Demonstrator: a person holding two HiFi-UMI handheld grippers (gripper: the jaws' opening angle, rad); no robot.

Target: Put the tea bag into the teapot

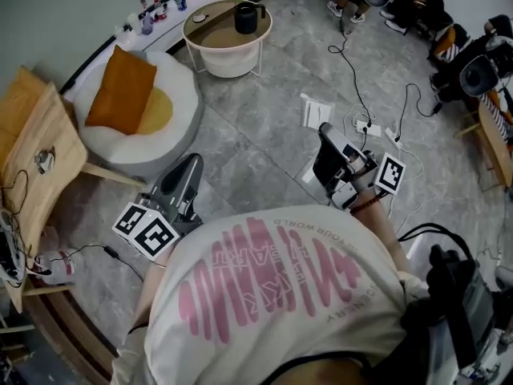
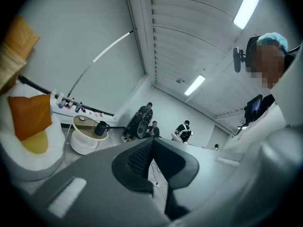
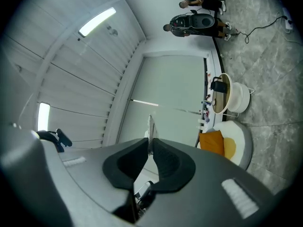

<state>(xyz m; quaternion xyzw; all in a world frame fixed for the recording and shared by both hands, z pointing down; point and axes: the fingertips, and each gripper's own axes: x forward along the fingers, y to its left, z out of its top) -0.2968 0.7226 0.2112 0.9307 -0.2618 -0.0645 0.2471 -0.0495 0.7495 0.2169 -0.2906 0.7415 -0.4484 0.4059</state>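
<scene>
Right tongs (image 3: 149, 140): clamped together on a thin, pale, flat paper tea bag (image 3: 151, 126), seen edge-on as a narrow sliver poking out past the tips. Left tongs (image 2: 154, 140): pressed together as well, with nothing between. Both held low and close to the body in the head view, over bare grey stone floor (image 1: 240, 159).

Well apart from both, across that floor: a squat black teapot (image 1: 246, 18) with a side handle, standing on a round white counter (image 1: 230, 64) with a wooden top, just beside a round white pouf (image 1: 180, 95) bearing an orange cushion (image 1: 120, 91). Cannot tell from here whether lidded or open at the top.

Judged almost weightless, limp and easy to tear or crush. Calls for a steady pinch rather than a hard one; likely to slide from smooth pads under a slackened squeeze. Best taken across the flat faces, as now, leaving part of the bag free beyond the tips to lead into the opening. Probably worth lowering right to the teapot's mouth before release, being light enough to drift aside or hang on the rim. No string or tag to be made out.
</scene>
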